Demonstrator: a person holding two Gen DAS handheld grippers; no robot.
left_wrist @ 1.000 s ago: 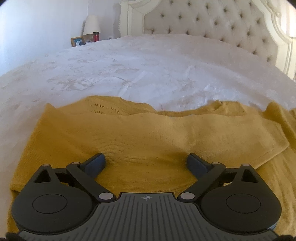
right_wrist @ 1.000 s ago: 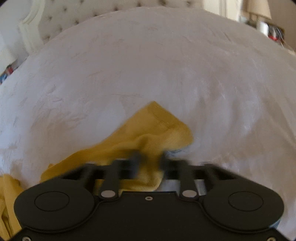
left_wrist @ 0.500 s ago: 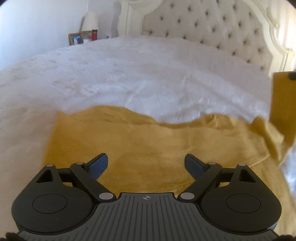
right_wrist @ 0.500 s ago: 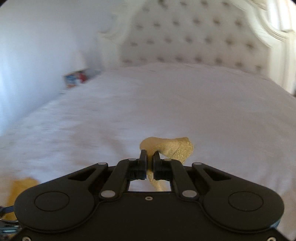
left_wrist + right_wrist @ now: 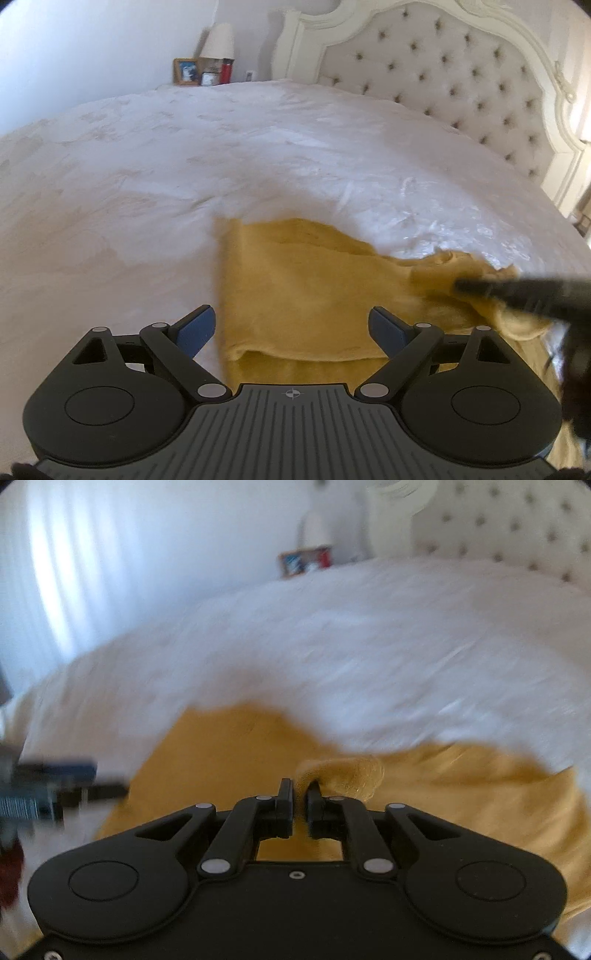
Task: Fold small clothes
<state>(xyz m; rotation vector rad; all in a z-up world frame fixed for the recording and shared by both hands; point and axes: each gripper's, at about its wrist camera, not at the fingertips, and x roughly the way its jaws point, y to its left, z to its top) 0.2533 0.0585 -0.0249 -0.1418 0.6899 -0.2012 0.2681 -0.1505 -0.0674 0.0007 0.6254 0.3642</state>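
A mustard-yellow knit sweater [image 5: 306, 295] lies partly folded on the white bed [image 5: 184, 177]. My left gripper [image 5: 292, 325] is open and empty, low over the sweater's near left edge. My right gripper [image 5: 300, 797] is shut on a bunched piece of the sweater [image 5: 347, 775], a sleeve end or edge, and holds it over the sweater's body [image 5: 229, 753]. In the left wrist view the right gripper [image 5: 517, 288] comes in blurred from the right over the sweater. In the right wrist view the left gripper [image 5: 55, 779] shows blurred at the far left.
A tufted headboard [image 5: 461, 74] stands at the back right. A bedside stand at the back left holds a lamp [image 5: 218, 40], a framed picture [image 5: 184, 72] and small items. White bedspread surrounds the sweater.
My right gripper has carried the gripped sweater piece up and then leftward across the body. My left gripper has shifted left, from the sweater's middle to its left edge, still open.
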